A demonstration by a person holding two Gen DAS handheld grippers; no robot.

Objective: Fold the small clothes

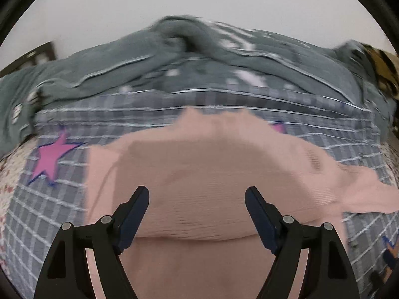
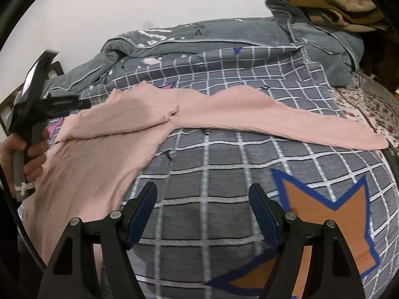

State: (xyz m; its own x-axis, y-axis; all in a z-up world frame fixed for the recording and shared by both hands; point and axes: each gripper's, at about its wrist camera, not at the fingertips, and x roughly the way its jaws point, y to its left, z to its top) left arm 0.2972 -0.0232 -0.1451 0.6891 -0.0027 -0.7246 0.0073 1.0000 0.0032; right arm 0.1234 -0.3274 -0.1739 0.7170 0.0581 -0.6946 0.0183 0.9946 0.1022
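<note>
The left gripper (image 1: 197, 199) hangs with its jaws wide apart and empty over the pink garment (image 1: 212, 174), which lies on the checked bedspread (image 1: 49, 211) with one part doubled over; the right gripper (image 2: 203, 196) is likewise spread and empty, over bare bedspread beside the cloth. The doubled layer looks loose, so a careless pinch could catch only the top layer. The long sleeve (image 2: 286, 122) could then drag and pull the fold crooked.
</note>
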